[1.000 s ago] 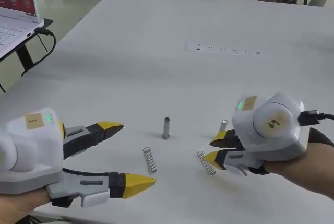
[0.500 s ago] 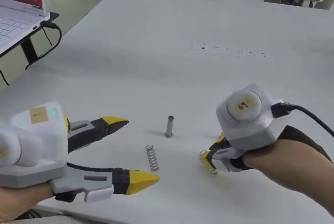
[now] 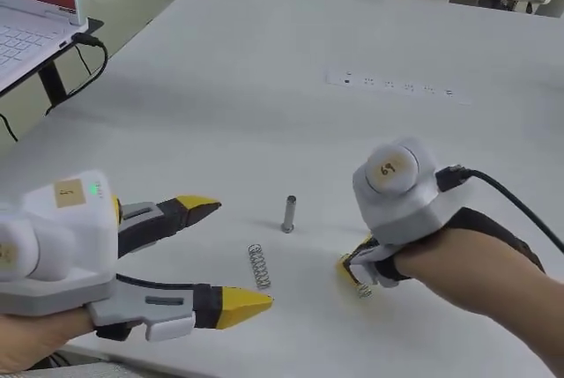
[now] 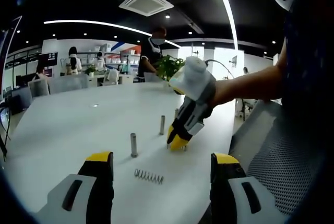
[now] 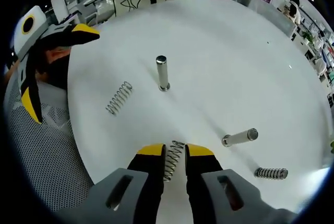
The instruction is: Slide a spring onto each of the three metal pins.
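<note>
Jaws of the right gripper (image 5: 174,151) narrowly astride a spring (image 5: 171,163), possibly pinching it; left gripper (image 4: 162,156) jaws wide apart.

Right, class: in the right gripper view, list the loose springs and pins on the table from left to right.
Loose spring → upright pin → second pin → second spring.
</note>
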Available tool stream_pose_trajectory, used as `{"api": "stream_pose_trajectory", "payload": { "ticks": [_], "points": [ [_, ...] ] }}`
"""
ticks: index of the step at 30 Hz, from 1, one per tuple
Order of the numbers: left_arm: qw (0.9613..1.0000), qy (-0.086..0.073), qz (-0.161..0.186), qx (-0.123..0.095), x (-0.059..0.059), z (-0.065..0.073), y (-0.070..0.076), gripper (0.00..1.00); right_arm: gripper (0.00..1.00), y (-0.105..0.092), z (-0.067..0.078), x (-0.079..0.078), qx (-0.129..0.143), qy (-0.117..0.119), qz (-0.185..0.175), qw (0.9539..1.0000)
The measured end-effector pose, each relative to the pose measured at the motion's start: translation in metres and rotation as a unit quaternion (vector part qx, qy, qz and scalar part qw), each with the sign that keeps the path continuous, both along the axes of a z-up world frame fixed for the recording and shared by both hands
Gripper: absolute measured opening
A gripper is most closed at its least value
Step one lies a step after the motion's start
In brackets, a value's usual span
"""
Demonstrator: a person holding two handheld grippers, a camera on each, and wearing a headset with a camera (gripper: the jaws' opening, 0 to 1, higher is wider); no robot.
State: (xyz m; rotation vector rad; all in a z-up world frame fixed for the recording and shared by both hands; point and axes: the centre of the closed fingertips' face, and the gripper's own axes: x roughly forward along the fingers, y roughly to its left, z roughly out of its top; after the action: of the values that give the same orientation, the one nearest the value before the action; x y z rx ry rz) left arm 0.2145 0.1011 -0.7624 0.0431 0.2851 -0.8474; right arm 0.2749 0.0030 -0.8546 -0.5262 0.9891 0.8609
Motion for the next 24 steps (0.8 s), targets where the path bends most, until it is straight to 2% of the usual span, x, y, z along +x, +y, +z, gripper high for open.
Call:
{"api": "stream_pose_trajectory", "payload": {
  "ticks": [6, 10, 20, 24],
  "points": [
    [1.0000, -0.001, 0.001, -0.002, 0.0001, 0.0008, 0.0000, 0.72, 0.12, -0.0028, -0.0038, -0.0007, -0.020, 0.009, -0.007, 0.9997],
    [1.0000, -0.001, 0.000, -0.003, 0.0002, 0.0010, -0.0005, 0.72, 0.10, -0.0041, -0.0041, -0.0008, -0.022, 0.013, -0.012, 0.9996],
    [1.0000, -0.001, -0.001, -0.001, 0.0003, 0.0010, -0.0013, 0.72, 0.09, -0.0062, -0.0039, -0.0013, -0.035, 0.001, 0.008, 0.9994],
    [1.0000, 0.000, -0.002, 0.000, 0.0001, 0.0009, -0.0015, 0.71, 0.09, -0.0088, 0.0003, -0.0001, -0.029, -0.006, 0.008, 0.9995]
  ]
}}
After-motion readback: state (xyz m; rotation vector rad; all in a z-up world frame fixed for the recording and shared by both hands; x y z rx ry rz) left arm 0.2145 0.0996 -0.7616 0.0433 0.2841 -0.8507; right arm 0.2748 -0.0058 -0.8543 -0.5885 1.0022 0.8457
